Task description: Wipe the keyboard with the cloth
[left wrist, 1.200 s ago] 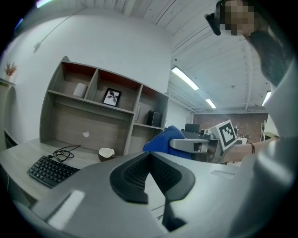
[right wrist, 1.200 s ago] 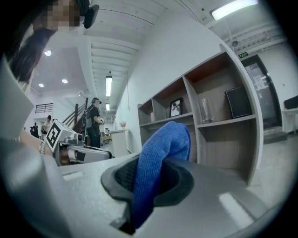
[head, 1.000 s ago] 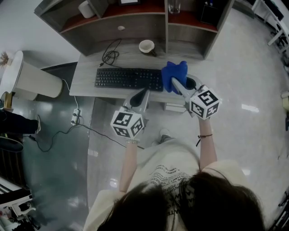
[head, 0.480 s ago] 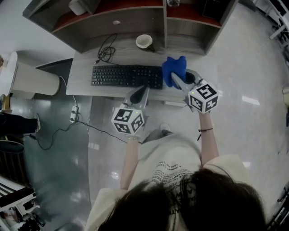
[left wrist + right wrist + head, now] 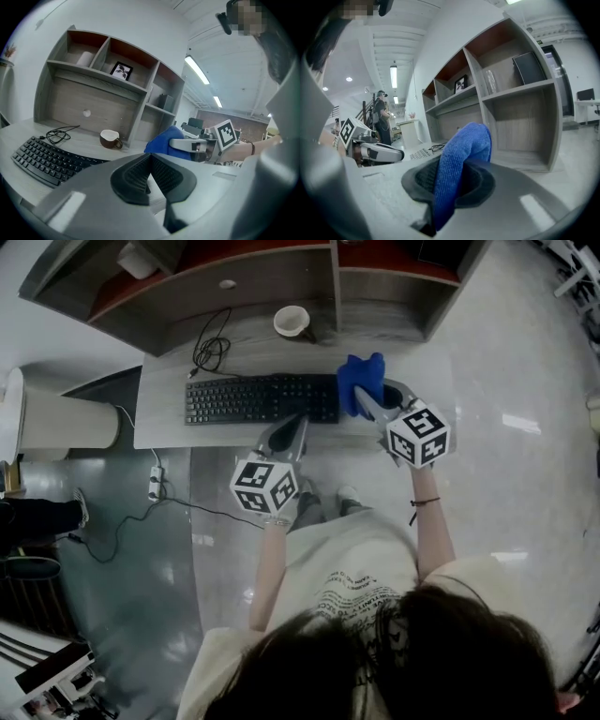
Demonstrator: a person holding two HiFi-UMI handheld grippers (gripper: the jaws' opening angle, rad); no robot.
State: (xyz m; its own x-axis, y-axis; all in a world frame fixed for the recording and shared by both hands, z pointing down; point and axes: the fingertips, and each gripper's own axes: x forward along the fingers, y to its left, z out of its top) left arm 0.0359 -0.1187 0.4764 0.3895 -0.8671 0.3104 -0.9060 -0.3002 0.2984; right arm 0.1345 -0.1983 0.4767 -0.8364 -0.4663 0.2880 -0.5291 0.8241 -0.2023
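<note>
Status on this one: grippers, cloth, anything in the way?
Right gripper shut on cloth, at right end of keyboard. Left gripper shut, empty. Cup behind keyboard, clear of it.

One black keyboard [image 5: 258, 399] lies at the upper middle of the head view, with one blue cloth [image 5: 361, 379] at its right end and one white cup [image 5: 292, 322] above it. One coiled cable [image 5: 208, 352] sits on the surface [image 5: 159, 418]. Two grippers show: the left gripper [image 5: 300, 420] and the right gripper [image 5: 360, 397]. The shelves [image 5: 515, 89] hold one framed picture [image 5: 121, 70] and one glass [image 5: 490, 82].
</note>
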